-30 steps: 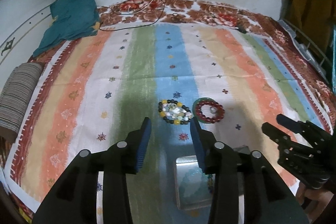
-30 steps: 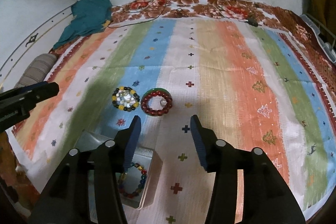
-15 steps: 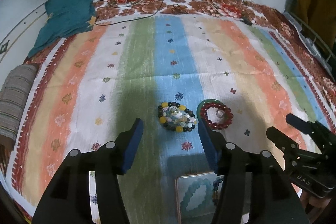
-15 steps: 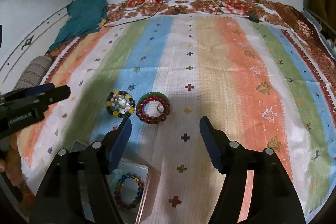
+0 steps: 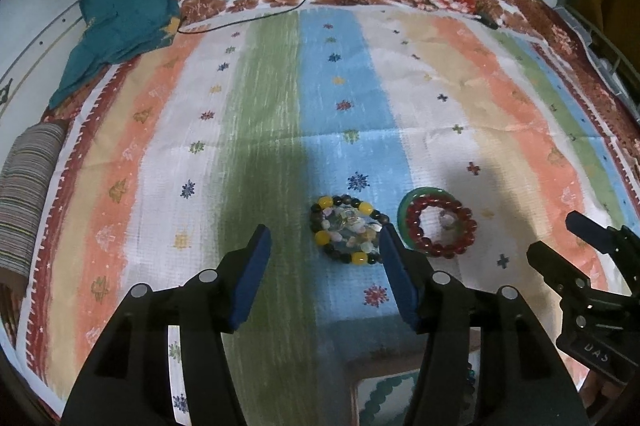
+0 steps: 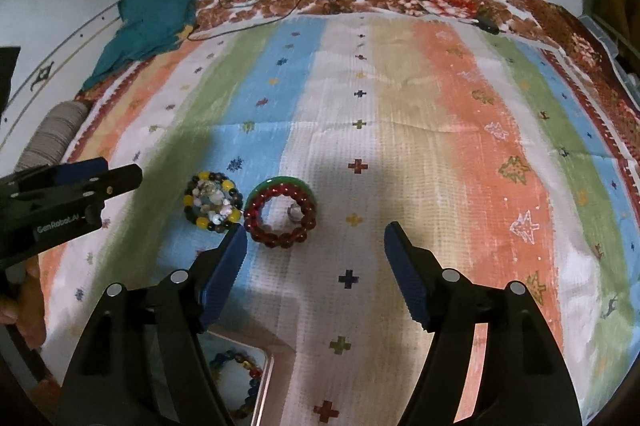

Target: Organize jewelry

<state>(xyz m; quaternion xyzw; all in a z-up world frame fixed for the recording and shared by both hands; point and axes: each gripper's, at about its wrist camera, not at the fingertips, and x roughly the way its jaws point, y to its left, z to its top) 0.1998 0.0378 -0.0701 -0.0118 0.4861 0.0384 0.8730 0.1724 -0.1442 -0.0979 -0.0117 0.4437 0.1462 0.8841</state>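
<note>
Currently: approach step. Left gripper agape, empty; right gripper still widening, empty. Multicolour bead bracelet and red bead bracelet on striped bedsheet, short of both. Next, likely: lower, straddle, close, carry to tray.

Both the left gripper and the right gripper are black plastic, with ribbed blue pads and round silver screw heads along the fingers. White lettering marks their side housings.

Two bracelet stacks side by side on bedspread, tray nearer
</note>
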